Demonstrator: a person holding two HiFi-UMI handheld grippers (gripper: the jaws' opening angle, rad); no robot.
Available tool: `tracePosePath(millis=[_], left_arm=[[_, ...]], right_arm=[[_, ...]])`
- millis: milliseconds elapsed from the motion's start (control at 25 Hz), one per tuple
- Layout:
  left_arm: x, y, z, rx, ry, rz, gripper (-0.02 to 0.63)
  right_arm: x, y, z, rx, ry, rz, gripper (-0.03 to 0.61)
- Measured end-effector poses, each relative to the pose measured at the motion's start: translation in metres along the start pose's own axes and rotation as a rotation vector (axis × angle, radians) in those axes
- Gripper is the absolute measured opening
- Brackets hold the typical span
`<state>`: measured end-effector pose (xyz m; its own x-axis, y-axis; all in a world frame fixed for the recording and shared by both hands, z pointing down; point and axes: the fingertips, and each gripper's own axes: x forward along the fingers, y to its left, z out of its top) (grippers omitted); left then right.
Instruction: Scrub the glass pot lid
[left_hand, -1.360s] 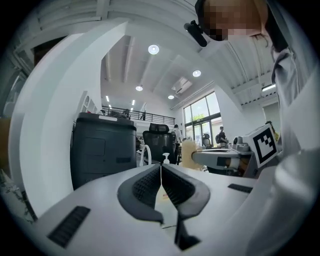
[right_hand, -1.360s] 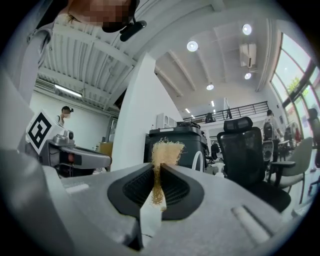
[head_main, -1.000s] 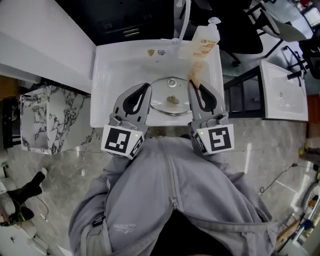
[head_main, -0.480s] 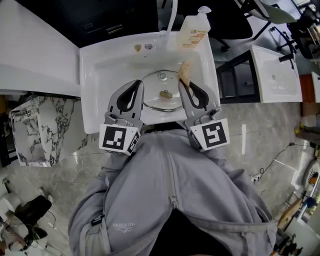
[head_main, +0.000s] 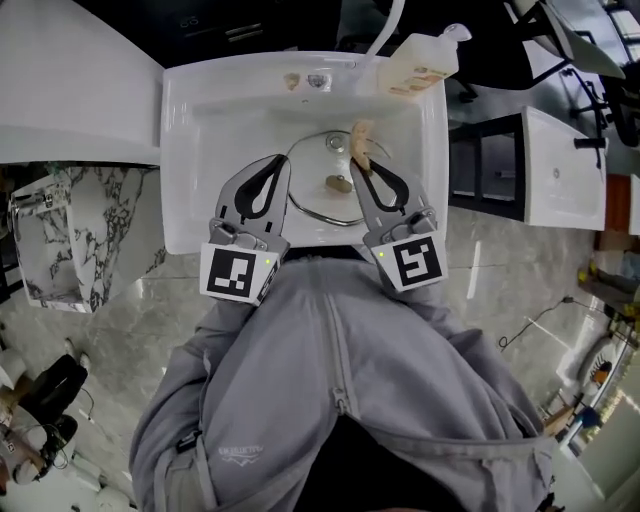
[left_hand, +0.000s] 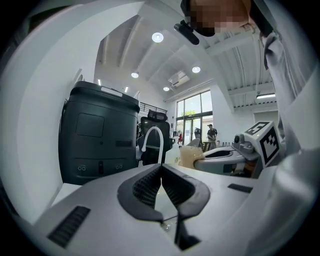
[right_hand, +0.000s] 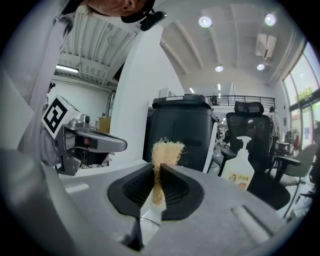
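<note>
Left tool (head_main: 284, 163): jaws pressed together, nothing between them, over the left edge of the glass pot lid (head_main: 322, 208). Lid lies knob up in the white sink (head_main: 200, 120). Right tool (head_main: 357, 168): clamped on a tan scrub pad (head_main: 362, 138), above the lid's right part. Soap bottle (head_main: 420, 65) at the sink's back right corner, beside the faucet (head_main: 388, 25).

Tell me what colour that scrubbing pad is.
The scrubbing pad is tan; clearest in the right gripper view.

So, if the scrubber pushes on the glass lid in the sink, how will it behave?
The glass lid looks domed and smooth, so it may slide on the glossy sink. Being glass, it is probably stiff yet breakable.
</note>
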<state>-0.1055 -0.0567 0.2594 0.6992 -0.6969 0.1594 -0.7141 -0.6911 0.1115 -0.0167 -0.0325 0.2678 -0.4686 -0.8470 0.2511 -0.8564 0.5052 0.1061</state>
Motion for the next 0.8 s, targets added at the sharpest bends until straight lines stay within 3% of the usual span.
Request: tracePosePath(millis=[400, 800], left_arm=[[0.013, 0.018, -0.037, -0.030, 0.072, 0.010, 0.008], [0.023, 0.019, -0.099, -0.104, 0.164, 0.023, 0.008]], right_arm=[[0.050, -0.008, -0.033, -0.027, 0.062, 0.101, 0.032], [0.081, 0.002, -0.102, -0.089, 0.195, 0.251, 0.032]])
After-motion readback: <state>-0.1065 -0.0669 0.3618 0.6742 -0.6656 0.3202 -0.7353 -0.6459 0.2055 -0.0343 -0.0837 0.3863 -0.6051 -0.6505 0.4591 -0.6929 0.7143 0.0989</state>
